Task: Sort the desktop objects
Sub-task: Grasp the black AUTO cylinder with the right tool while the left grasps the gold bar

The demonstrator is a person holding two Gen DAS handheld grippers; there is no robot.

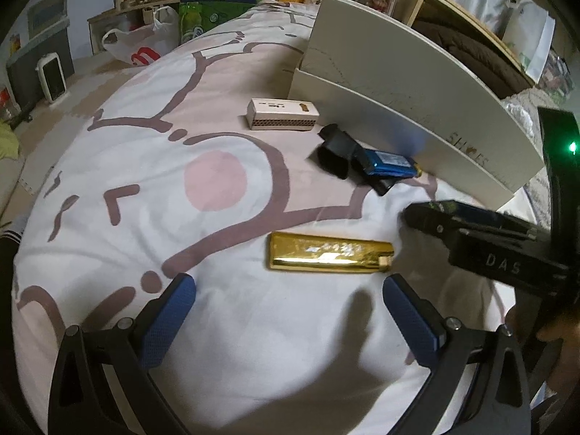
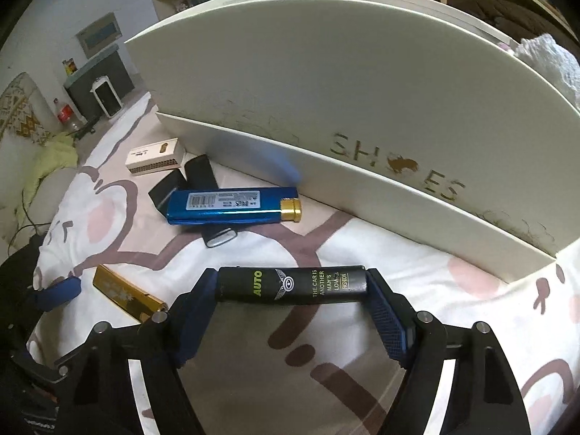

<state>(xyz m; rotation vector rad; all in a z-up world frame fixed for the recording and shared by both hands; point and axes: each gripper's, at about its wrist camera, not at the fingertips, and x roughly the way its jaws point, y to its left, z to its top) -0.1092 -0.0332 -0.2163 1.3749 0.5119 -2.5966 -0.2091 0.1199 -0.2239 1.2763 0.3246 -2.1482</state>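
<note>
**newbie_sorter:** Looking at your right gripper (image 2: 291, 290), you've got the black lighter (image 2: 290, 285) caught end to end between the blue pads (image 2: 389, 320), both pressing on its ends. Why lengthwise?

**bench_lurker:** My guess: it's a smooth, glossy stick with rounded ends, so it would roll if you pinched it across. End to end it stays level, printed side up, just above the bedsheet (image 2: 417, 290), right in front of the shoe box (image 2: 326, 90). That box stands with its lid up like a wall, so I'd bet it's where the sorted stuff goes.

**newbie_sorter:** And your left gripper (image 1: 290, 304)?

**bench_lurker:** Spread wide, nothing between the pads, hanging just short of the gold lighter (image 1: 330, 256). That one's mirror-shiny metal, flat-sided and boxy, so it should sit steadier in a pinch than the round one.

**newbie_sorter:** The rest?

**bench_lurker:** The blue lighter (image 2: 232, 206) with the brass-coloured cap lies across a couple of black pieces (image 2: 188, 181) near the box wall. A small white box (image 2: 154, 157) with a dotted edge sits further back. The sheet is soft and rumpled, so things sink in a bit.
</note>
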